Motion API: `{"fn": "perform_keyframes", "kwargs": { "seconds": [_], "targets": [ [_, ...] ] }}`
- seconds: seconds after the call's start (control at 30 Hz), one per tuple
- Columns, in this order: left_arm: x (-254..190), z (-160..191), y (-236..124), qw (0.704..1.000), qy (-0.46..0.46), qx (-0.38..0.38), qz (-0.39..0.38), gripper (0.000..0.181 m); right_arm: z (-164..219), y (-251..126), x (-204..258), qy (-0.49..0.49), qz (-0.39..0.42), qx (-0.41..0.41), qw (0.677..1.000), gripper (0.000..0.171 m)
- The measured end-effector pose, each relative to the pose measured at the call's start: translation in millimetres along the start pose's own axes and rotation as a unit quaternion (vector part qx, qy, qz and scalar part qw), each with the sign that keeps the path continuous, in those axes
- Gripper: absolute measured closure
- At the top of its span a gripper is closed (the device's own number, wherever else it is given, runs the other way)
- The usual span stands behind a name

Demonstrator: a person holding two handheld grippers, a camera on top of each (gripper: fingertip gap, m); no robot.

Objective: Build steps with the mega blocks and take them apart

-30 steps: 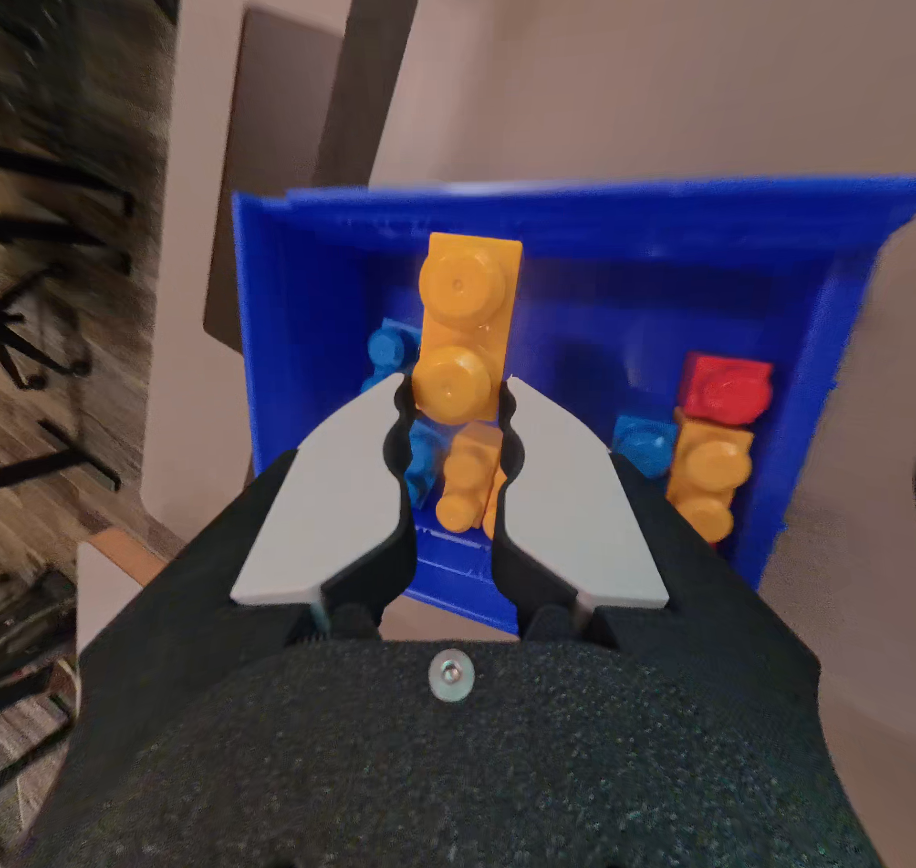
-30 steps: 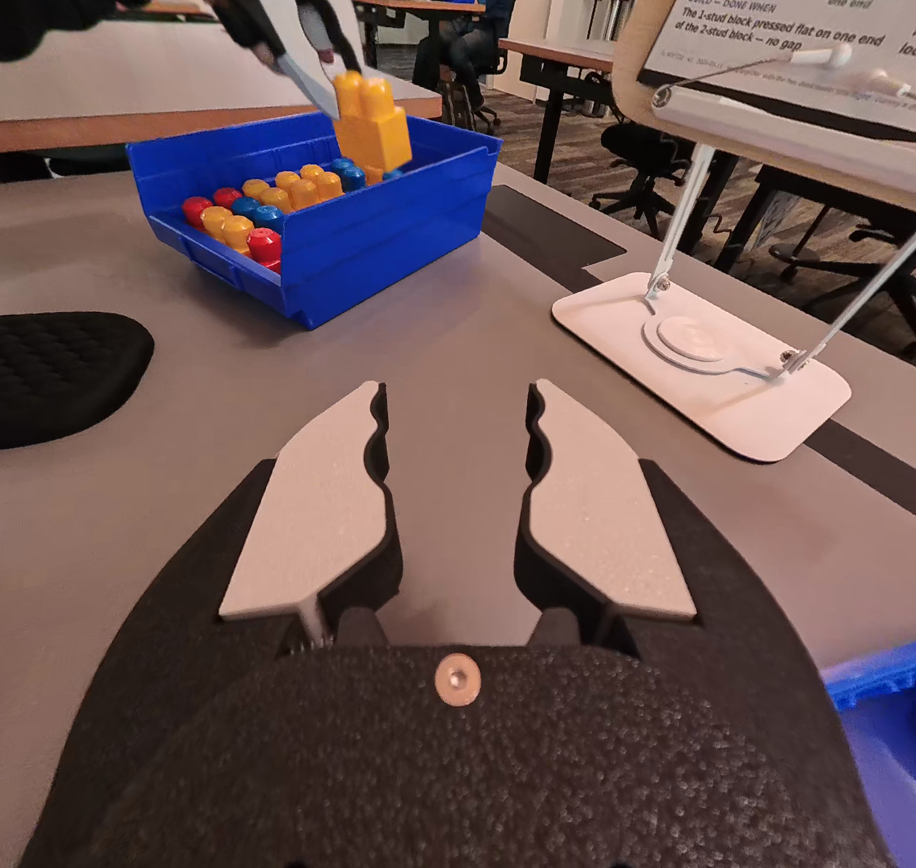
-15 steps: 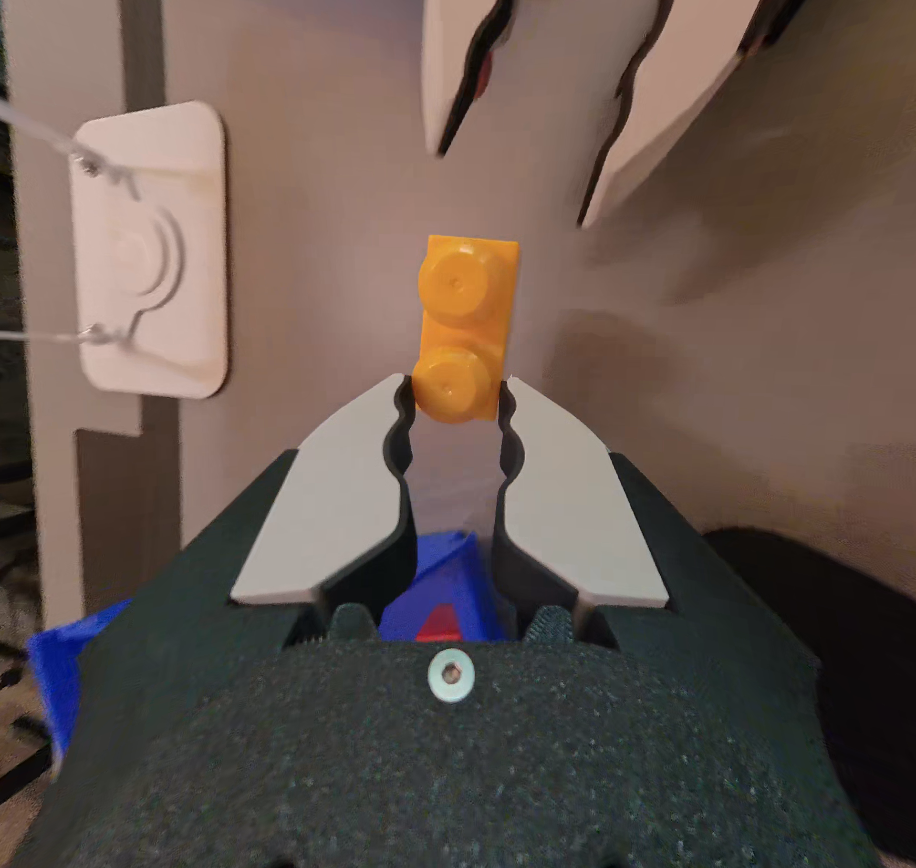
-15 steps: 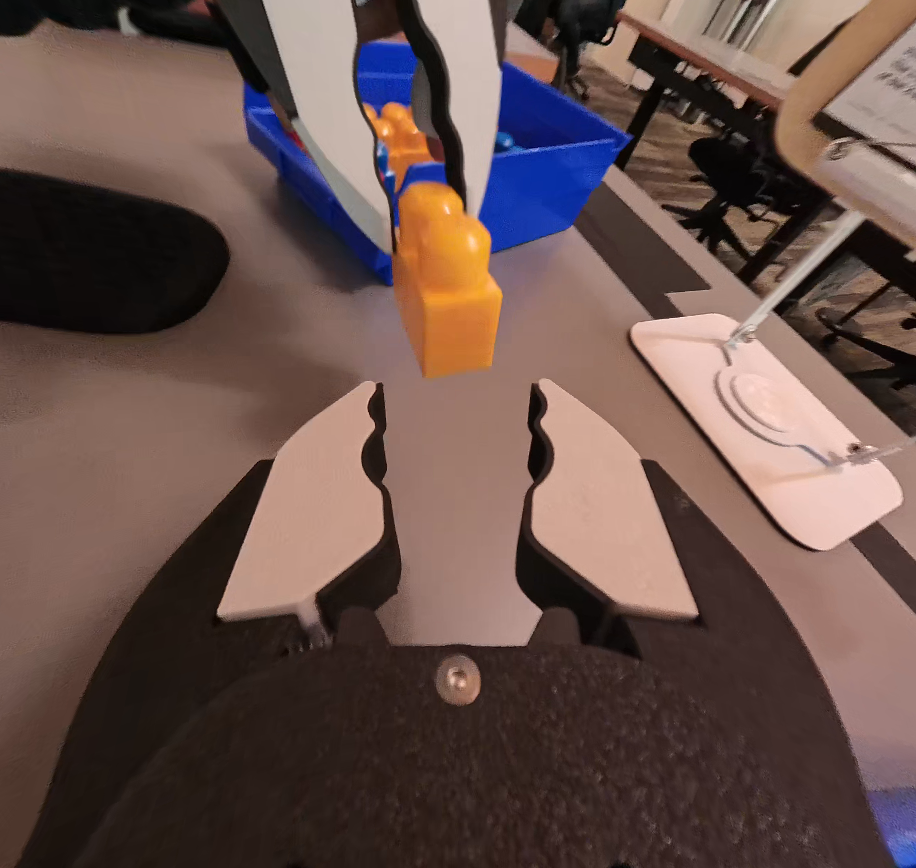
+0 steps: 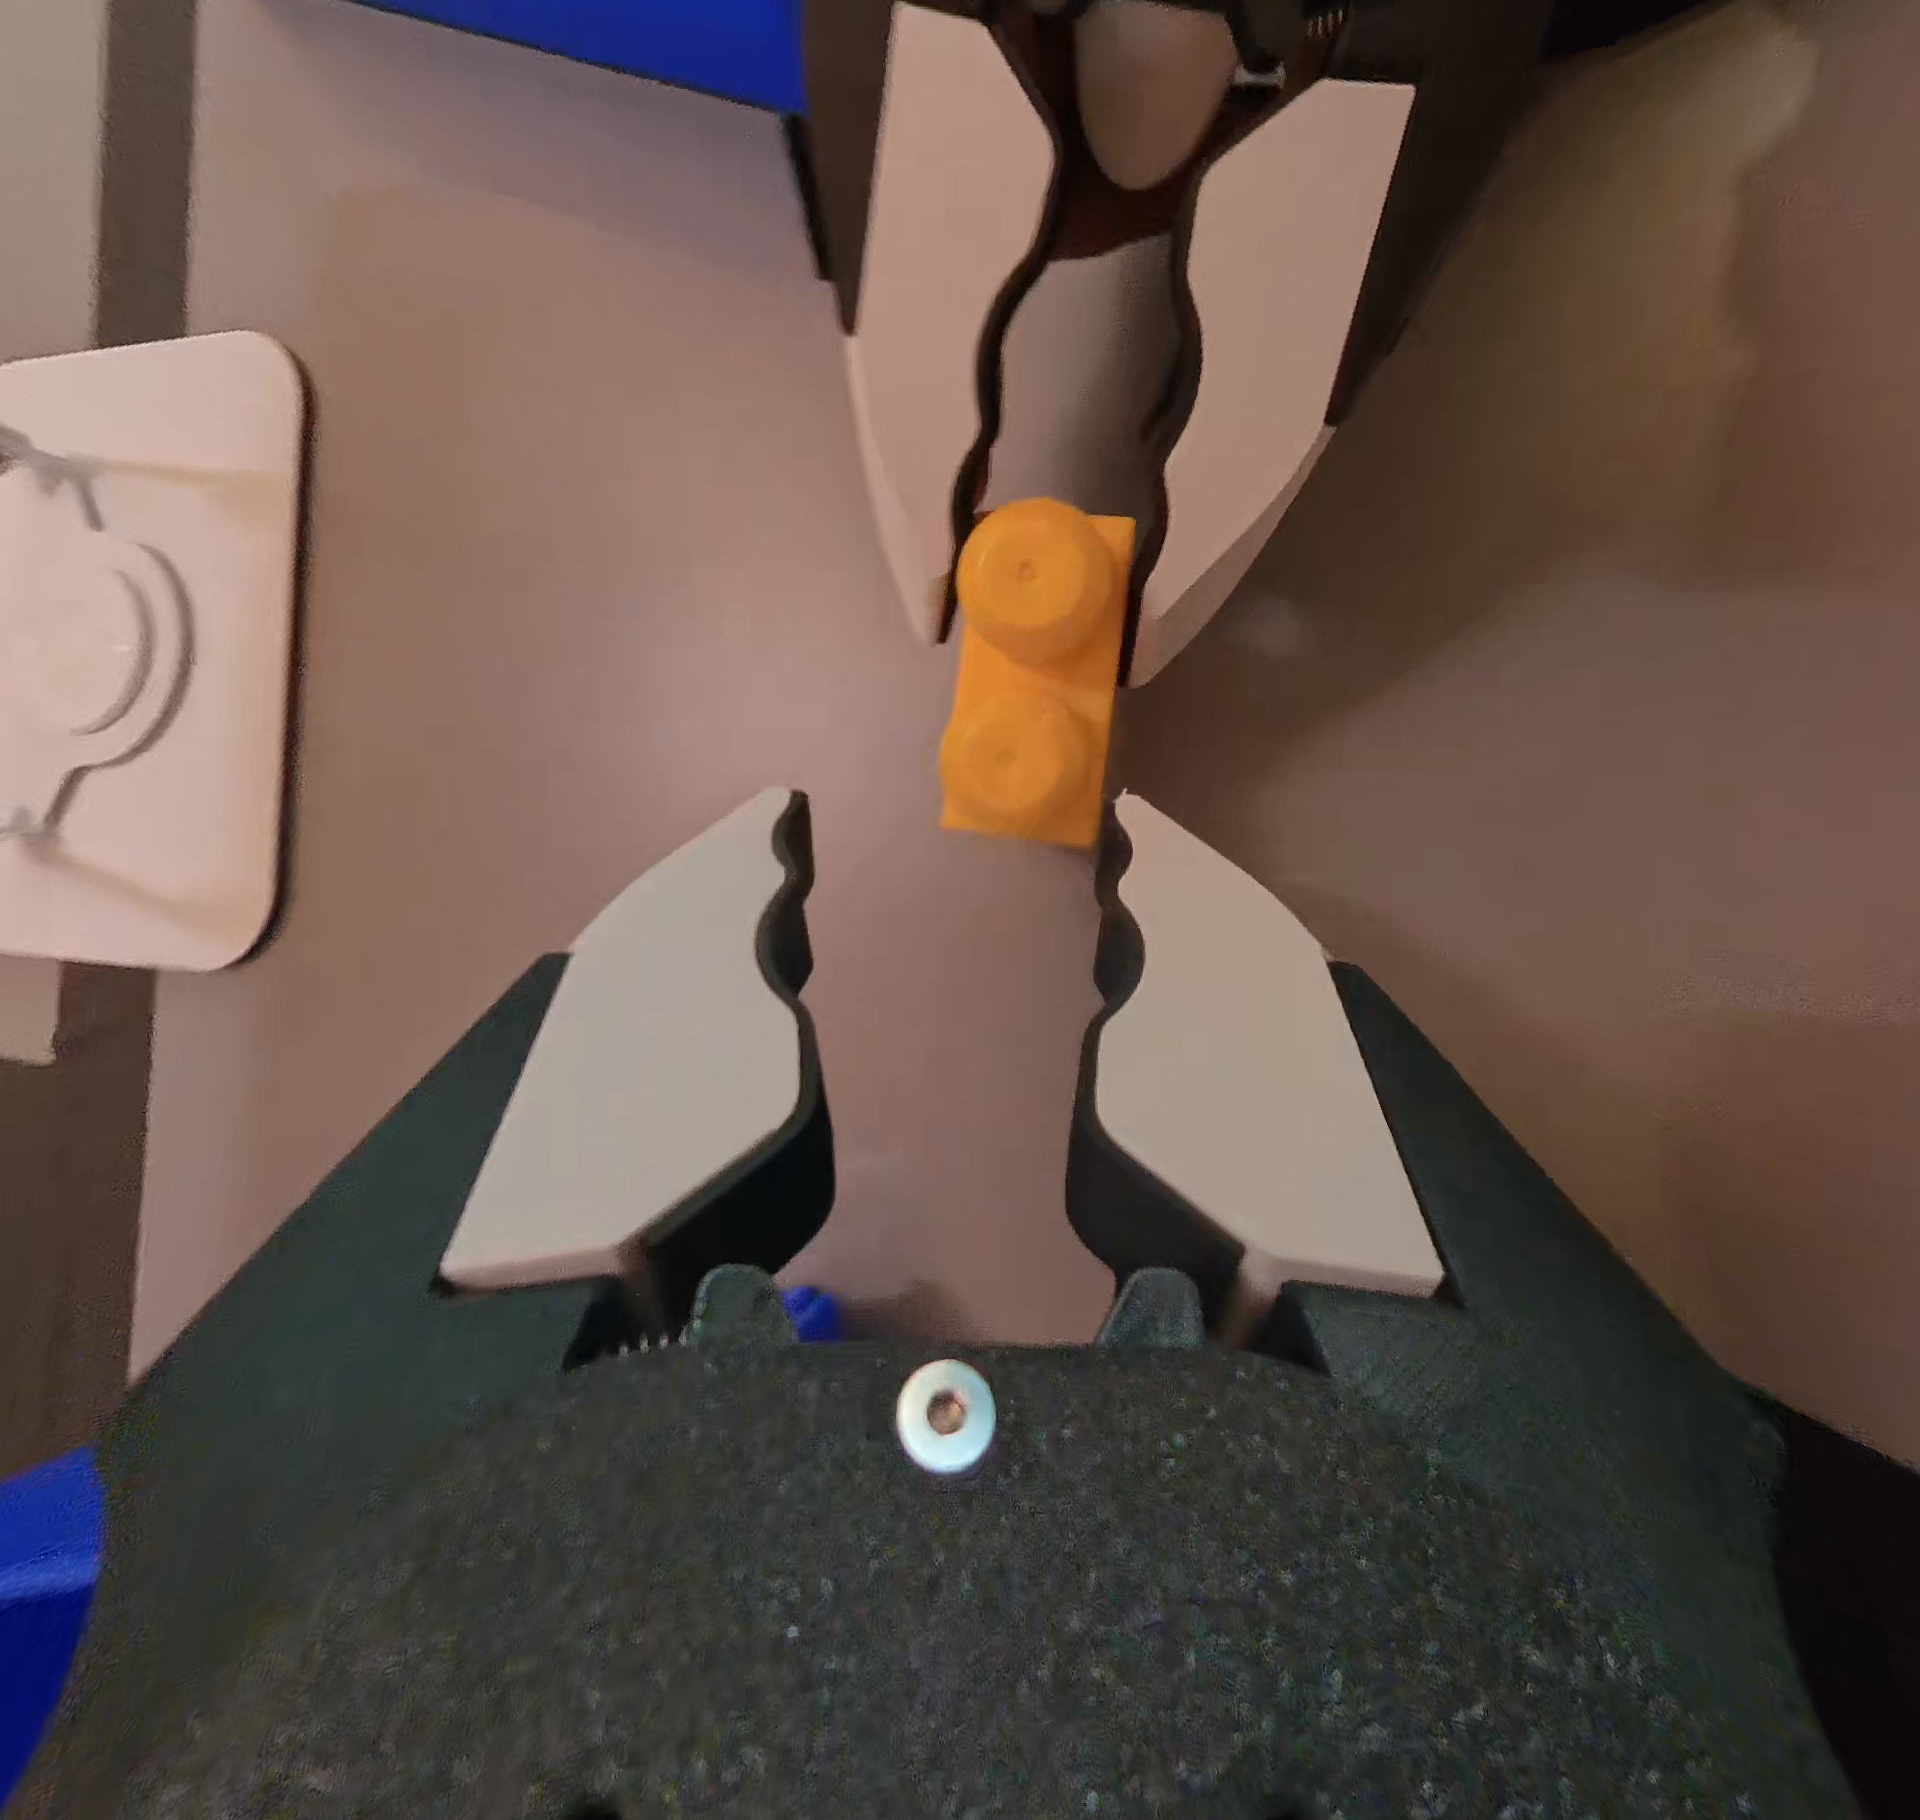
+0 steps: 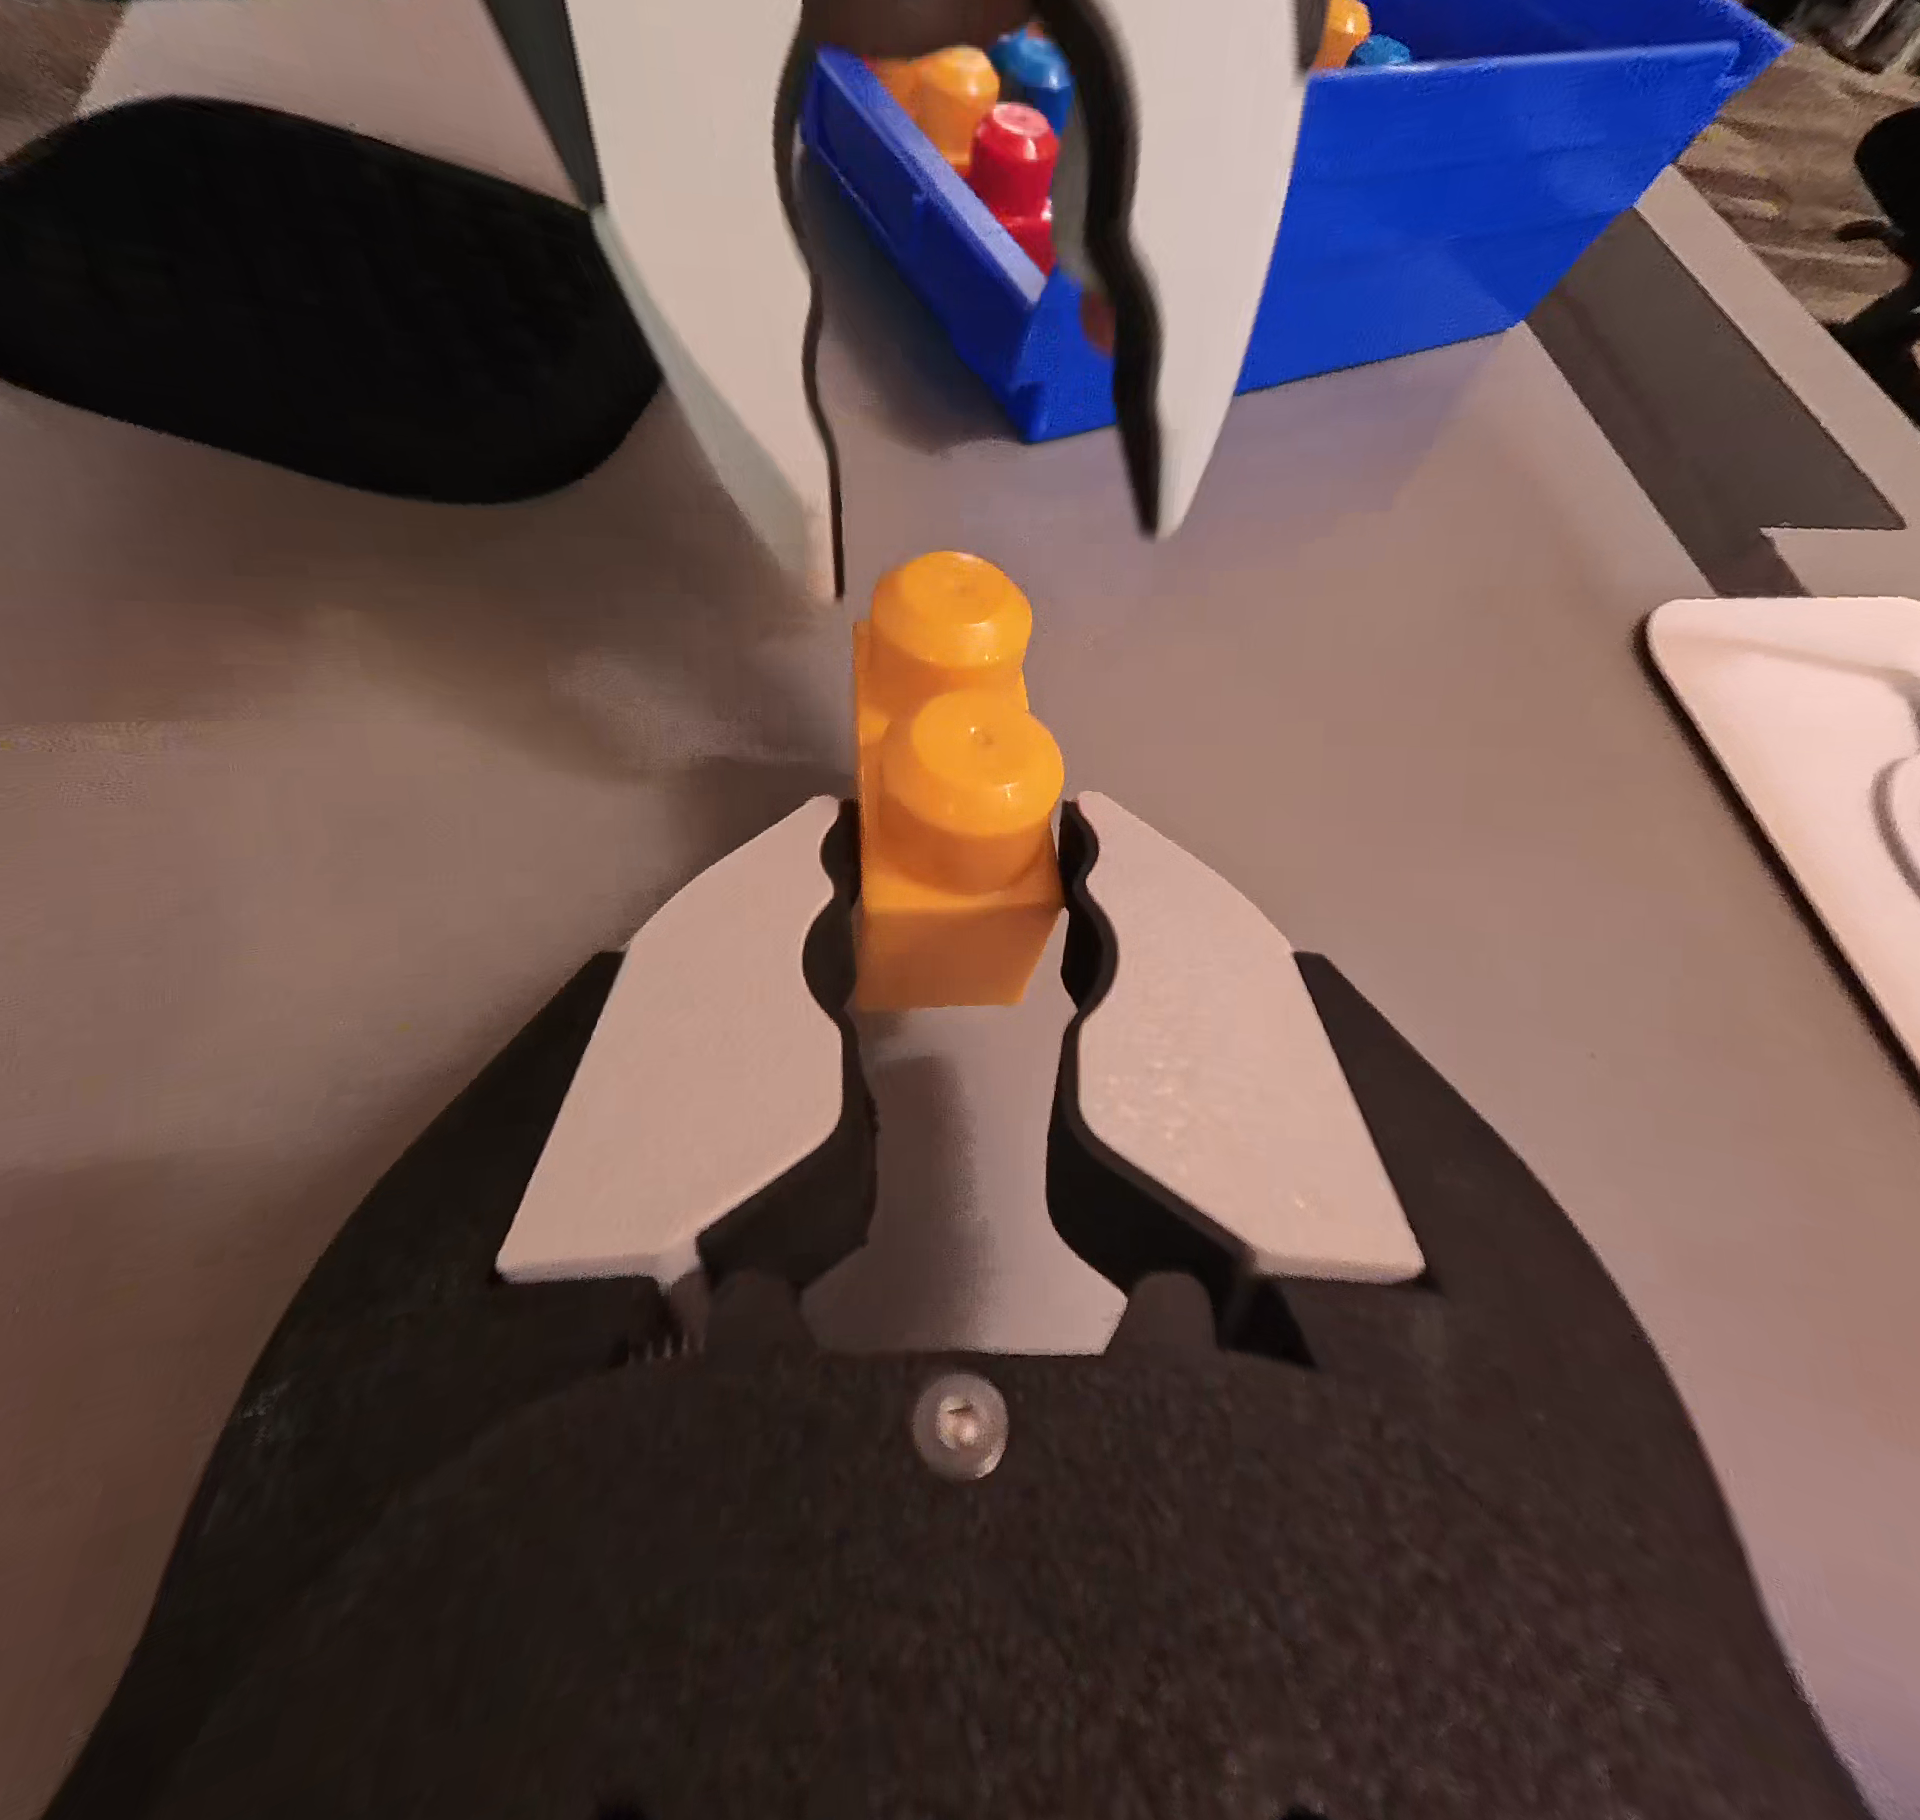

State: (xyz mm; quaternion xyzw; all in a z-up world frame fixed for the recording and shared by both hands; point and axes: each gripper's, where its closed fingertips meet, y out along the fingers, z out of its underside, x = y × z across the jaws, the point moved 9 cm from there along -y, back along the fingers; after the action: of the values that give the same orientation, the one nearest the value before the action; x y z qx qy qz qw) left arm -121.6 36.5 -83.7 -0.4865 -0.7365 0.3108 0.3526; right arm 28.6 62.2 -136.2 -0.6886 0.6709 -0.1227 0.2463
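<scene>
Blue bin (image 6: 1455, 243): at twelve to one o'clock in the right wrist view, on grey table (image 6: 1403, 731); open top; one corner toward the camera. Contents: orange, red and blue blocks (image 6: 997, 108), studs up; count not readable, partly hidden behind the far gripper's fingers.

Orange block (image 6: 956, 835): two studs, upright on the table, at centre of both views. Studs up; long axis running from six to twelve o'clock in both views.

Right gripper (image 6: 961, 835): closed on the orange block at its near end, both fingertips against the block's sides.

Left gripper (image 5: 951, 814): spread wide, touching nothing; orange block (image 5: 1029, 690) just beyond the tips, closer to the right fingertip. Right gripper (image 5: 1039, 617) seen here at twelve o'clock, clamping the far stud end.

White stand base (image 5: 145, 648): flat, at nine o'clock in the left wrist view, well apart from the block.

Black pad (image 6: 291, 295): at ten o'clock in the right wrist view.

Bare table on both sides of the block; bin corner near at twelve o'clock.
</scene>
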Motion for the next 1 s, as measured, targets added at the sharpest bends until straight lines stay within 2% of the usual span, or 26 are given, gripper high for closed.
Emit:
{"fn": "perform_keyframes", "kwargs": {
  "seconds": [0.23,0.4,0.53,0.7,0.8,1.0],
  "targets": [
    [31.4,33.3,-82.4,0.992,-0.071,-0.043,-0.100,0.130,14.5,15.7,5.6,-0.005,-0.038,0.041,0.998,0.135],
    [46.7,70.9,-114.8,0.984,-0.115,-0.003,-0.133,0.128,17.0,19.4,4.6,0.006,-0.043,0.048,0.998,0.134],
    [55.3,104.3,-110.8,0.982,-0.140,0.066,-0.106,0.131,16.5,19.9,4.3,0.001,-0.040,0.050,0.998,0.134],
    [57.2,143.0,-85.9,0.972,-0.160,0.172,0.000,0.132,14.3,22.5,-1.1,-0.019,-0.047,0.058,0.997,0.134],
    [59.2,151.5,-77.9,0.965,-0.167,0.198,0.042,0.133,13.7,23.7,-5.0,-0.036,-0.064,0.063,0.995,0.134],
    [72.0,154.1,-70.5,0.957,-0.167,0.232,0.055,0.137,15.8,23.2,-7.8,-0.049,-0.069,0.065,0.994,0.134]
  ]
}}
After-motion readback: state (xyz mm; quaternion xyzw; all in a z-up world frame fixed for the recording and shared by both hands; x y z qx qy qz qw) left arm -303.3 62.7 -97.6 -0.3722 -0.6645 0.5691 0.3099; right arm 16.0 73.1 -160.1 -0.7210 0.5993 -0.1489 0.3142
